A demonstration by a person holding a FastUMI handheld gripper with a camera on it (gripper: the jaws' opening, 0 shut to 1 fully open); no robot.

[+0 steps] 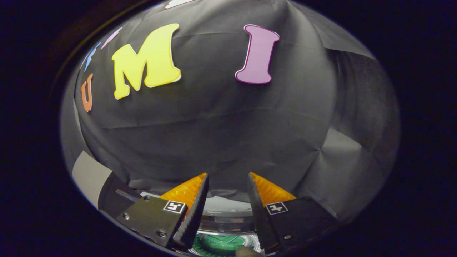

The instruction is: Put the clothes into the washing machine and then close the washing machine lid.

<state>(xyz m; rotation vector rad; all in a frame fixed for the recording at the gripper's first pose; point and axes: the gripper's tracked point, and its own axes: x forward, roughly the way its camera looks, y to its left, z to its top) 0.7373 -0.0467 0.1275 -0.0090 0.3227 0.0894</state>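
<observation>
The jaws stand released, gripper [228,176] holding nothing, above the washing machine [225,219], whose round drum [221,242] shows green inside.

Washer [223,223]: low in the frame, seen between the fingers. Curved glossy rim runs across the bottom centre. Drum opening uncovered below it, with green patterned interior visible. Partly hidden by the fingers.

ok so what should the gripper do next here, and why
Probably tip down toward the washing machine. The gripper is open and holds nothing, aimed mostly at the booth wall, with the machine's rim and a green part of its inside low between the fingers.
</observation>
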